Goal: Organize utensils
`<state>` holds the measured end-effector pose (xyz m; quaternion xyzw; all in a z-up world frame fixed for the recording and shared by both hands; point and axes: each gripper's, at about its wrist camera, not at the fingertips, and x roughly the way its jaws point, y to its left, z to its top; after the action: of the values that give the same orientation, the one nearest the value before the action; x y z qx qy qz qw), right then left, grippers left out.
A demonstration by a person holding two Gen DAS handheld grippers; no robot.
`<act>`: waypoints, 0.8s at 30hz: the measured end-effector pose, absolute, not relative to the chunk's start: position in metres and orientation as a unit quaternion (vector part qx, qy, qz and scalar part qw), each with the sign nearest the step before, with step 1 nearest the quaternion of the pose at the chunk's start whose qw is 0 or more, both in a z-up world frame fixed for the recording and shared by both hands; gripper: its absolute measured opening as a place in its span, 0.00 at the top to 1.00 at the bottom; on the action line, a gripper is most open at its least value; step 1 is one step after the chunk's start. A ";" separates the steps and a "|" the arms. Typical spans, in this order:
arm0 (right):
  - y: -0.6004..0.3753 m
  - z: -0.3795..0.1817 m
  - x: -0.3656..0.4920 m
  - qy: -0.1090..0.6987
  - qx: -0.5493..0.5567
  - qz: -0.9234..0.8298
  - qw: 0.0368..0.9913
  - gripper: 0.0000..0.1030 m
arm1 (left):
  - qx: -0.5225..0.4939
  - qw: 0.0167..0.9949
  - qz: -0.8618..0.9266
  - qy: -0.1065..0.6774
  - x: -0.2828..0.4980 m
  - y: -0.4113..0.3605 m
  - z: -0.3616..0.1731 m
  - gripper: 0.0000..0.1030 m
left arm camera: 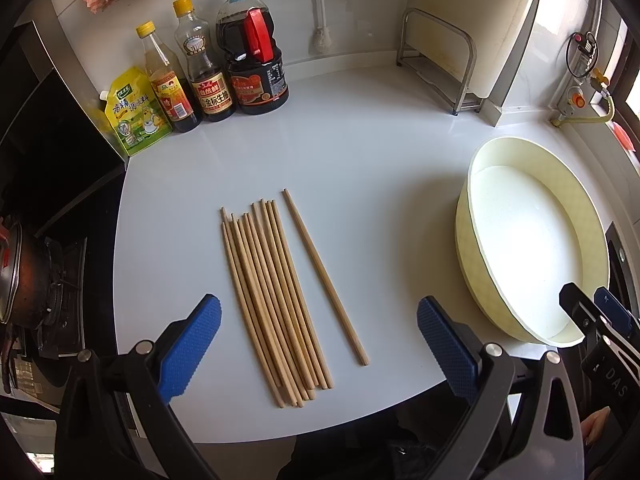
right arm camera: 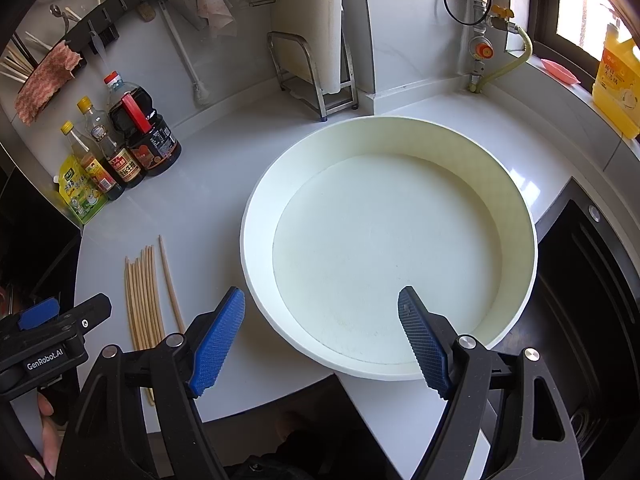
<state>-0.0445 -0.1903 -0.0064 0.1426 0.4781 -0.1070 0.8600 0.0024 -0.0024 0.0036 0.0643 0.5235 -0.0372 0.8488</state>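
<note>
On the counter (right arm camera: 208, 168), an empty basin (right arm camera: 260, 208)

A home kitchen: sauce bottles (left arm camera: 224, 68) on a white counter (left arm camera: 360, 140) beside a gas stove (left arm camera: 36, 280).

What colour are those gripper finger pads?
Blue, with a fine grid texture on the pads; clearest in the right wrist view.

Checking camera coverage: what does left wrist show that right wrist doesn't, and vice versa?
Left wrist only: the gas stove with a pot at the left edge, and the chopsticks lying between the open left tongs.
Right wrist only: the yellow jug and pink dish on the windowsill, the dark sink, and the whole empty basin under the open right tongs.
Both: white counter, sauce bottles, metal rack.
</note>
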 end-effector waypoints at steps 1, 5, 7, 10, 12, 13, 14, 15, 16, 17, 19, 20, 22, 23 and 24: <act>-0.191 -0.006 -0.043 0.478 0.143 -0.107 0.860 0.27 | 0.064 0.849 -0.037 0.523 0.003 -0.002 0.004 0.06; -0.191 -0.004 -0.042 0.477 0.144 -0.109 0.860 0.27 | 0.065 0.850 -0.036 0.522 0.004 -0.003 0.004 0.06; -0.191 -0.003 -0.042 0.476 0.143 -0.109 0.861 0.27 | 0.067 0.850 -0.037 0.522 0.005 -0.002 0.006 0.06; -0.188 -0.003 -0.042 0.474 0.141 -0.109 0.862 0.27 | 0.067 0.850 -0.037 0.522 0.007 -0.002 0.007 0.06; -0.189 -0.003 -0.044 0.473 0.142 -0.109 0.863 0.27 | 0.068 0.850 -0.037 0.521 0.009 -0.003 0.009 0.06; -0.190 -0.003 -0.045 0.472 0.142 -0.109 0.863 0.27 | 0.068 0.850 -0.037 0.521 0.010 -0.003 0.009 0.06; -0.190 -0.003 -0.046 0.472 0.142 -0.109 0.863 0.27 | 0.068 0.850 -0.037 0.521 0.011 -0.002 0.009 0.06; -0.190 -0.003 -0.046 0.472 0.142 -0.109 0.863 0.27 | 0.068 0.850 -0.037 0.521 0.012 -0.002 0.010 0.06; -0.190 -0.003 -0.045 0.472 0.142 -0.109 0.863 0.27 | 0.068 0.850 -0.037 0.521 0.013 -0.002 0.010 0.06; -0.190 -0.002 -0.046 0.472 0.141 -0.109 0.863 0.27 | 0.067 0.850 -0.037 0.521 0.012 -0.002 0.009 0.06; -0.190 -0.002 -0.046 0.472 0.141 -0.109 0.863 0.27 | 0.067 0.851 -0.037 0.520 0.005 -0.002 0.007 0.06; -0.190 -0.002 -0.046 0.472 0.142 -0.109 0.863 0.27 | 0.067 0.851 -0.036 0.520 0.005 -0.002 0.007 0.06; -0.189 -0.002 -0.046 0.472 0.142 -0.109 0.863 0.27 | 0.067 0.851 -0.036 0.520 0.005 -0.002 0.007 0.06; -0.189 -0.002 -0.046 0.472 0.141 -0.109 0.863 0.27 | 0.067 0.851 -0.037 0.520 0.004 -0.001 0.008 0.06; -0.189 -0.002 -0.046 0.471 0.141 -0.109 0.864 0.27 | 0.067 0.851 -0.037 0.520 0.004 -0.001 0.008 0.06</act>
<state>-0.0463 -0.1895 -0.0021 0.1411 0.4715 -0.1093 0.8636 0.0044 -0.0011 0.0082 0.0665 0.5196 -0.0366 0.8510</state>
